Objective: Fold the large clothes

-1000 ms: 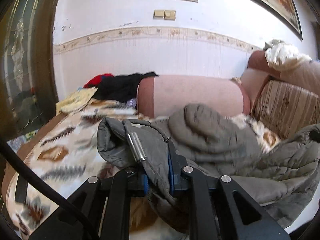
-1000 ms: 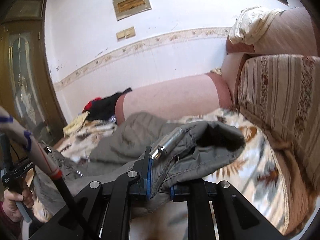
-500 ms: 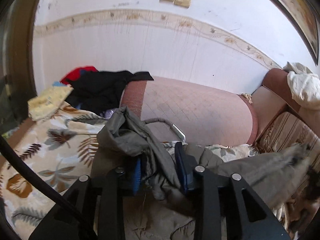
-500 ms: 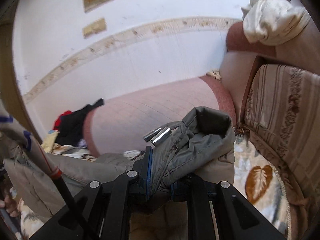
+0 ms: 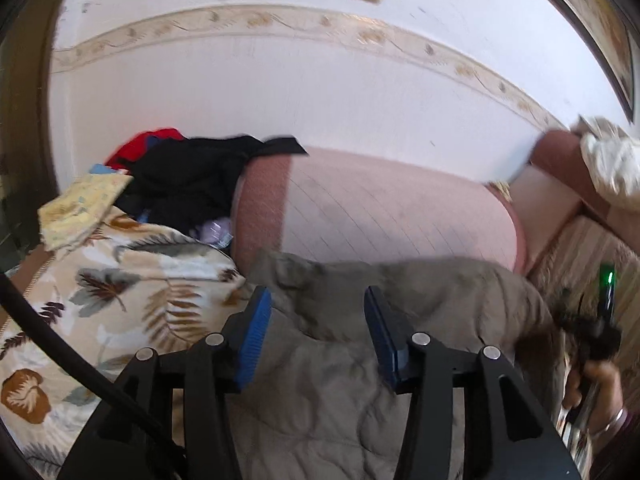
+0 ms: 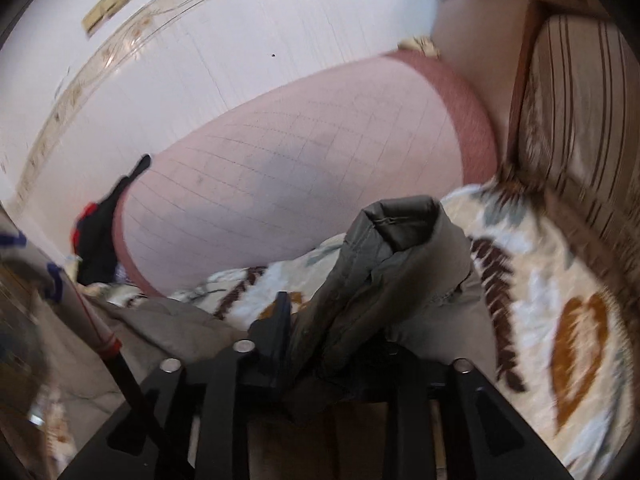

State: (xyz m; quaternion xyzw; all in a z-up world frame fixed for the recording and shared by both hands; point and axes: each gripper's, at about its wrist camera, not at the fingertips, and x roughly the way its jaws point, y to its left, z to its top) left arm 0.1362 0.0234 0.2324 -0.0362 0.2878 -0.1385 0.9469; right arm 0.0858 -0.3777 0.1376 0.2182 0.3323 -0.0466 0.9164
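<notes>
While your left tool (image 5: pixel 316 300) hovers with its blue pads opening and clear of the cloth, the grey quilted jacket (image 5: pixel 360 360) lies spread beneath it on the leaf-print blanket (image 5: pixel 120 280), reaching toward the pink bolster (image 5: pixel 380 216) at twelve o'clock. Your right tool (image 6: pixel 332 336) is opening too, yet a bunched fold of the jacket (image 6: pixel 396 264) stands between its fingers; you cannot tell whether they press it. A pile of black and red clothes (image 5: pixel 188 176) sits at ten o'clock. At four o'clock in the left view, your right hand (image 5: pixel 596 380) holds its handle.
</notes>
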